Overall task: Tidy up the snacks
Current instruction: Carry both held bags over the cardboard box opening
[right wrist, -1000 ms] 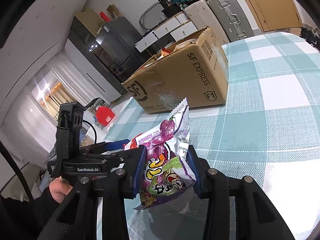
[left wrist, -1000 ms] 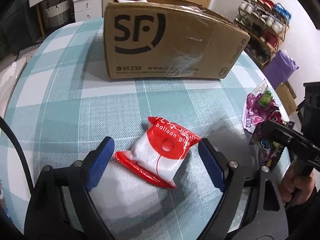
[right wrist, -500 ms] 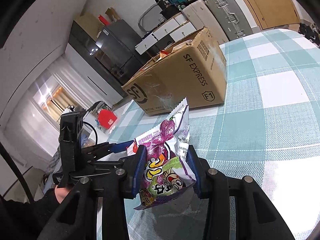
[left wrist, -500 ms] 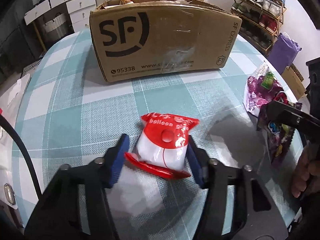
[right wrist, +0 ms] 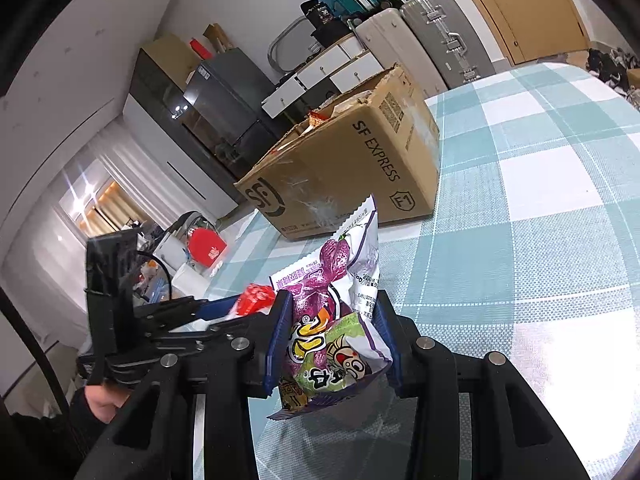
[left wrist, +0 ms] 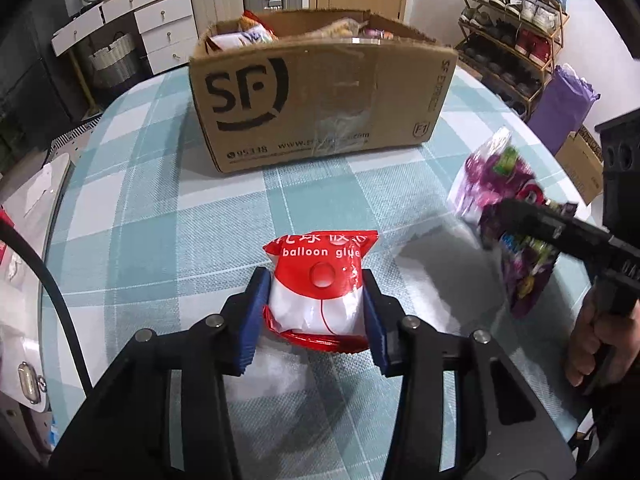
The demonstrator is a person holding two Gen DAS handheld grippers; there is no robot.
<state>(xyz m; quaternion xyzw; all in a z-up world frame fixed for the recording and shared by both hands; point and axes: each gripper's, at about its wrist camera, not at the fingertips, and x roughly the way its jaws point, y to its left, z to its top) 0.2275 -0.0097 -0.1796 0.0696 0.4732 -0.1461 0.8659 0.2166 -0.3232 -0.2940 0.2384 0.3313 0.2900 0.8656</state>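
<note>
Left gripper (left wrist: pixel 316 312) jaws, just closing, clamp the red packet (left wrist: pixel 320 288); right gripper (right wrist: pixel 332 344) grips the purple bag (right wrist: pixel 336 320) above the table (right wrist: pixel 540 240)

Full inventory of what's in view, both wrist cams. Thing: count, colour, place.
Red and white packet: 1, red top, white body, between the left tool's pads, over the table.
Purple snack bags: a bunch, count unclear, purple, green and white, clamped in the right tool.
Cardboard box: 1, brown, black SF print, far side of the table, open top, snacks inside.
Table: 1, teal and white check cloth.
Suitcases: 2, white and silver, by the wall.
Shoe rack: 1, behind the box, to the right.
Left tool: 1, black, blue pads, jaws just closed on the packet.
Right tool: 1, black, blue pads.
</note>
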